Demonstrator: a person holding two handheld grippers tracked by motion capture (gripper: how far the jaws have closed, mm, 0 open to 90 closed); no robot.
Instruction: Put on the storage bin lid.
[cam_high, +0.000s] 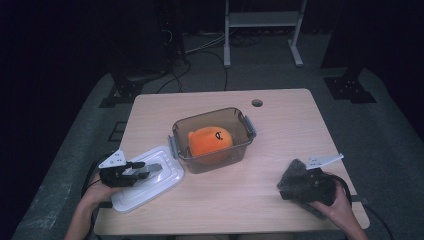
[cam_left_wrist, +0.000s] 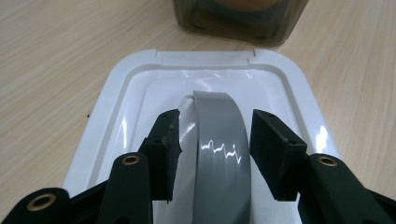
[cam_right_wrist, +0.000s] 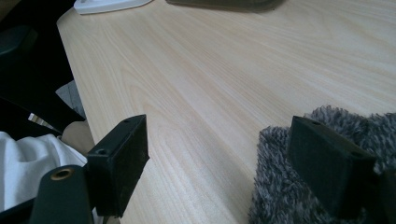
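Observation:
A clear brown container stands mid-table with an orange plush toy inside. Its white lid lies flat to the front left, grey handle up. My left gripper hovers over the lid; in the left gripper view its jaws straddle the handle with narrow gaps on both sides, so it is open. At the front right lies a grey fuzzy cloth. My right gripper is wide open there, one jaw resting on the cloth, the other over bare wood.
The wooden table has a cable hole near its far edge. A white metal frame stands on the floor behind it. The table's near edge and white clothing sit close to my right gripper.

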